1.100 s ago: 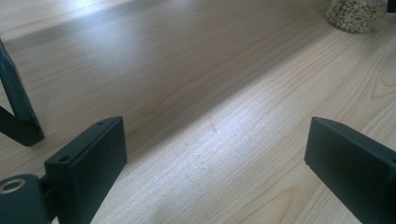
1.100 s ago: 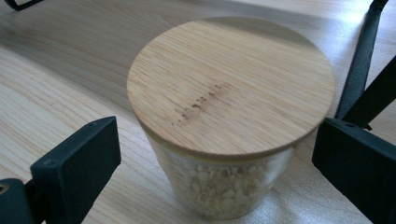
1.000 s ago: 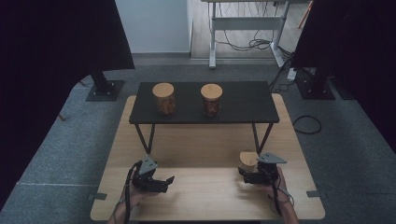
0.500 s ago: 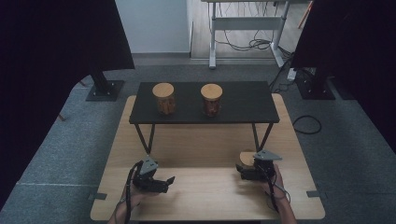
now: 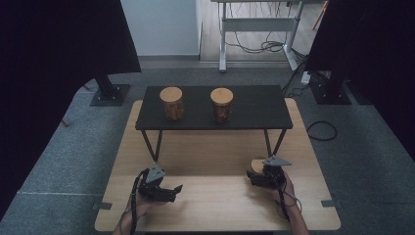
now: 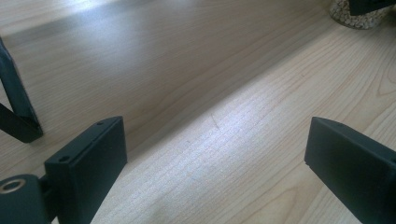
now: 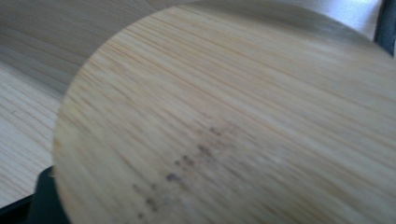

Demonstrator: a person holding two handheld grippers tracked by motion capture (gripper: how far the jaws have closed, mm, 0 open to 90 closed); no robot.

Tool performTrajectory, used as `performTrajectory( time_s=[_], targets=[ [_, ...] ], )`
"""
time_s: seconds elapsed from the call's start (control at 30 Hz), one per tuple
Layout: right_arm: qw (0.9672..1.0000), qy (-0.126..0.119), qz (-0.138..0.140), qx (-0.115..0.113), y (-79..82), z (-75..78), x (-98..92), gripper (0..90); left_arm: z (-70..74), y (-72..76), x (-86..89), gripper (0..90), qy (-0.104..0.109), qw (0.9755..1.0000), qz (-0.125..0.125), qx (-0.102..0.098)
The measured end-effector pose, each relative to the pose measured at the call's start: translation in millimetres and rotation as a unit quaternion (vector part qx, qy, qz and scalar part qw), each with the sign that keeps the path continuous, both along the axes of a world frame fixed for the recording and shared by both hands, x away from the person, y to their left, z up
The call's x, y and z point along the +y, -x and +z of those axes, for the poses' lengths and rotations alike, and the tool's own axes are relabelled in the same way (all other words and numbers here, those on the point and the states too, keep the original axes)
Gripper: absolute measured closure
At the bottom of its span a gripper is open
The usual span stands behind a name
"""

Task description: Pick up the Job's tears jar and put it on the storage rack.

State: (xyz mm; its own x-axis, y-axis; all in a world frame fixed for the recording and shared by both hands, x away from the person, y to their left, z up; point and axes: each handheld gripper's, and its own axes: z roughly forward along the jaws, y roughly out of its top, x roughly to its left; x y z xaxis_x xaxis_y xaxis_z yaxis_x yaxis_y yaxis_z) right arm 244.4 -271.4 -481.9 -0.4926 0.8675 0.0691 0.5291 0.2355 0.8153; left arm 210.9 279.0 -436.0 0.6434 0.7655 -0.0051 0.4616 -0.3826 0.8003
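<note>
1. The work in hand looks like moving wood-lidded jars up onto the black shelf (image 5: 254, 105) that stands on the table (image 5: 195, 152).
2. Two jars, the left jar (image 5: 172, 103) and the middle jar (image 5: 221, 104), already stand upright on the shelf, apart from each other, with bare shelf to the right of them.
3. A third jar (image 5: 257, 165) sits low on the table at the near right, just in front of the shelf's right leg; its lid (image 7: 243, 121) lies very close under the right gripper view's camera.
4. The right gripper (image 5: 262, 177) has just been closing its jaws, with the third jar between them. In the high view it sits tight against that jar, so it reads as grasping it, though the pads themselves are hidden by the lid.
5. The left gripper (image 5: 169, 192) rests near the table's front left, its jaws spread wide with only bare tabletop between them, well apart from any jar. A jar's pale-filled base (image 6: 357, 16) shows at the top right corner of the left gripper view.
6. Judged from this, roughly two thirds is done: the grasp on the last jar is made, and the lift and placing on the shelf's free right part remain.
</note>
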Motion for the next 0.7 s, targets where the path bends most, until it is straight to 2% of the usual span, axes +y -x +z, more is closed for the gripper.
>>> performTrajectory(
  time_s=[0.7],
  targets=[
    [0.9999, 0.007, -0.002, -0.011, 3.6, -1.6, 2.3, 23.6, 0.5, -0.1, -2.0, 5.2, 0.0, 1.0, -0.003, -0.001]
  ],
)
